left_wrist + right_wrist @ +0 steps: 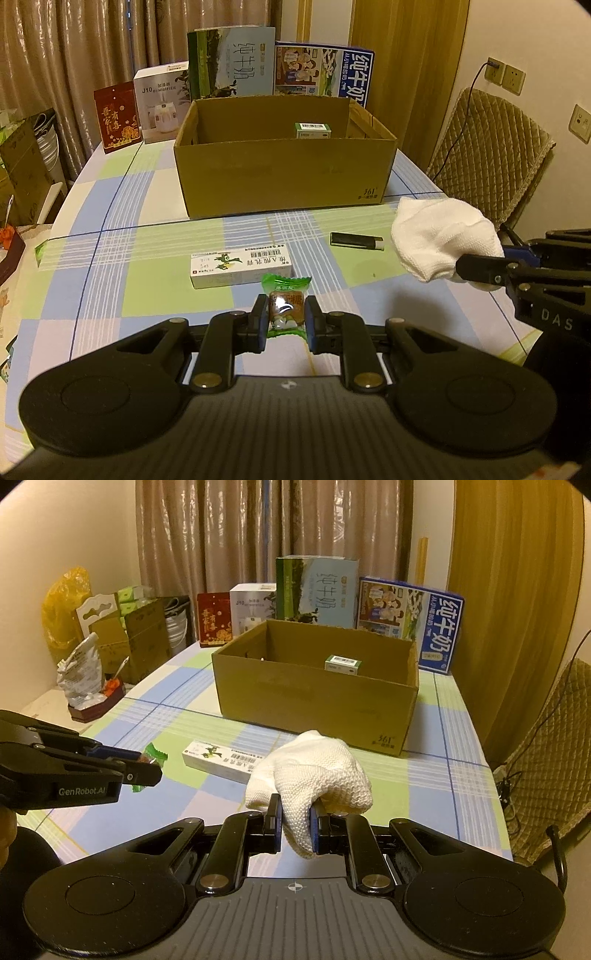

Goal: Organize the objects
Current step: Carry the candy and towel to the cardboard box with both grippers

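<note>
My left gripper is shut on a green-wrapped candy, held above the checked tablecloth; it also shows in the right wrist view. My right gripper is shut on a white knitted glove, which also shows in the left wrist view. An open cardboard box stands ahead with a small green-and-white box inside. A long white medicine box and a black lighter lie on the table in front of the cardboard box.
Milk cartons, a humidifier box and a red packet stand behind the cardboard box. A padded chair is at the right. Bags and boxes crowd the left beyond the table edge.
</note>
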`<state>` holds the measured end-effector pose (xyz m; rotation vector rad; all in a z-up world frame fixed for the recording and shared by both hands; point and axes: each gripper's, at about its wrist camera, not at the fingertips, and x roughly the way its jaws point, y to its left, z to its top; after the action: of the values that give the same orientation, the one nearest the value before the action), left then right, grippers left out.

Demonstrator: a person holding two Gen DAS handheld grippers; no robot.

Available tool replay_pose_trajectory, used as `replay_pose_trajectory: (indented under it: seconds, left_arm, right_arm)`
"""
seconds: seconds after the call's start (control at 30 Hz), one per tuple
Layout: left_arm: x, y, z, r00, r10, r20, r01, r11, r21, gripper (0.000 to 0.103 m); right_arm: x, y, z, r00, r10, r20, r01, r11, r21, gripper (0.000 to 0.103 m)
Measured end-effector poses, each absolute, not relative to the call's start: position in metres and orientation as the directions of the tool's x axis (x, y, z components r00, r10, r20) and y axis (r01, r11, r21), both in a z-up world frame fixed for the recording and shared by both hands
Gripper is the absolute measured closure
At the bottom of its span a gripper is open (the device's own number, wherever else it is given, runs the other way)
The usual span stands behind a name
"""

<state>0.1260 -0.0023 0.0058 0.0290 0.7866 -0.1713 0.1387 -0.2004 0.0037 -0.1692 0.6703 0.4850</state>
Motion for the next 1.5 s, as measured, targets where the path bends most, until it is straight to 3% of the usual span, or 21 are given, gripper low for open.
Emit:
replay_pose_trajectory:
  seconds: [0.47, 1.07, 1.5]
  left_arm:
    - [0.167, 0.010, 0.033, 0.724, -0.146, -0.674, 0.169, 0.985, -0.033, 0.087]
    - [0.292, 0.031, 0.085, 0.760, -0.159, -0.630, 0.187, 0.982, -0.023, 0.087]
    - [0.383, 0.035, 0.079, 0.736, -0.156, -0.659, 0.214, 0.977, 0.008, 0.087]
  right_arm:
    - [0.172, -0.198, 0.020, 0.677, 0.390, -0.624, -0.487, 0.873, 0.016, 0.092]
    - [0.297, -0.165, 0.076, 0.692, 0.457, -0.559, -0.525, 0.850, 0.045, 0.092]
    - [0.389, -0.142, 0.064, 0.657, 0.464, -0.594, -0.525, 0.847, 0.081, 0.092]
